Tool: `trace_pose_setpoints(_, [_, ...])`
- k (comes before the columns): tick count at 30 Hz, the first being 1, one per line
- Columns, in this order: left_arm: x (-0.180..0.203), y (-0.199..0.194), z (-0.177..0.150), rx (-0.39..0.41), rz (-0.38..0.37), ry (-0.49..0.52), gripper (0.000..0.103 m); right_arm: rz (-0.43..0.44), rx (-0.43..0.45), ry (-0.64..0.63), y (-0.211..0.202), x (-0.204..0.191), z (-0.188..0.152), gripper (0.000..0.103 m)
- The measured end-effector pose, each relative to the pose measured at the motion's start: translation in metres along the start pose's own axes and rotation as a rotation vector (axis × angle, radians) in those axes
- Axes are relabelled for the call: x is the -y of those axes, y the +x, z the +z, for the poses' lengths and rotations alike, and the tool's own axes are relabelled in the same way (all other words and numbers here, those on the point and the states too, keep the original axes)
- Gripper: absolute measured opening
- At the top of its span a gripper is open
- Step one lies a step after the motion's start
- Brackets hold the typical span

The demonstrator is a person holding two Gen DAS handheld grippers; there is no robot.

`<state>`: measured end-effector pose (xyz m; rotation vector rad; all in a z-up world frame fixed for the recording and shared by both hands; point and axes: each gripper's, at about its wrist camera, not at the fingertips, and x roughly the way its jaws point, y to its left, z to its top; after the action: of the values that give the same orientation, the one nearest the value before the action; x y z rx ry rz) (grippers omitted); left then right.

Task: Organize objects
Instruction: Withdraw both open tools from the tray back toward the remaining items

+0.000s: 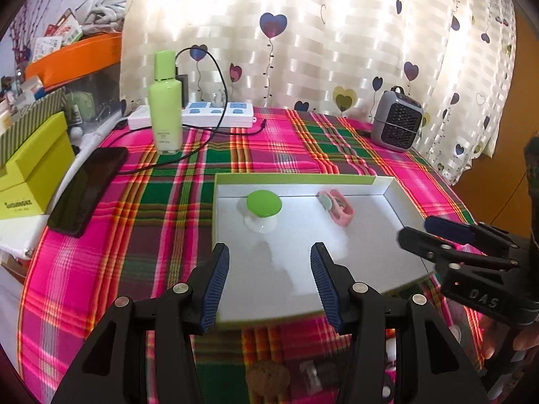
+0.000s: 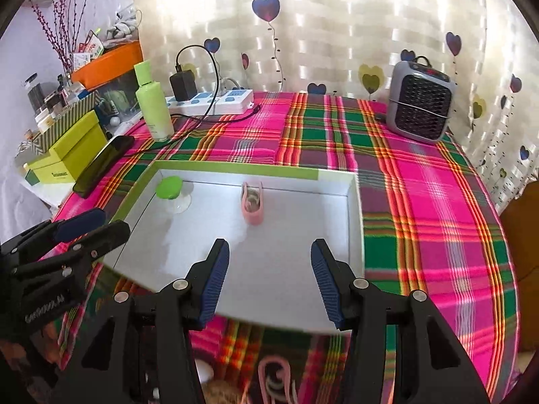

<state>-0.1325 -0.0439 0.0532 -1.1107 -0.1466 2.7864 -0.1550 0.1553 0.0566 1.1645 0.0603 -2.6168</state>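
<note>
A shallow white tray with a green rim (image 1: 296,178) (image 2: 235,168) lies on the plaid tablecloth. Inside it, toward the far wall, stand a small jar with a green lid (image 1: 264,206) (image 2: 169,187) and a pink case (image 1: 338,208) (image 2: 252,206). My left gripper (image 1: 269,249) hovers over the tray's near left part, open, nothing between its pads. My right gripper (image 2: 269,245) hovers over the tray's near right part, also open and empty. Each gripper shows in the other's view: the right one (image 1: 417,230) by the tray's right wall, the left one (image 2: 113,222) by its left wall.
A tall green bottle (image 1: 165,101), a white power strip (image 1: 215,112) with a charger and black cable, and a grey heater (image 1: 397,123) stand at the back. A black phone (image 1: 87,190) and yellow-green boxes (image 1: 30,165) lie left. Small blurred items (image 2: 274,380) sit at the near edge.
</note>
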Motion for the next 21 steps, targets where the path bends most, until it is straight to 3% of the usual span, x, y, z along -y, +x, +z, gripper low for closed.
trace_pose_setpoints(21, [-0.033,-0.036,-0.044,0.005,-0.055,-0.073,0.049,-0.046,0.043,0.066,-0.050,0.028,-0.054,0.052])
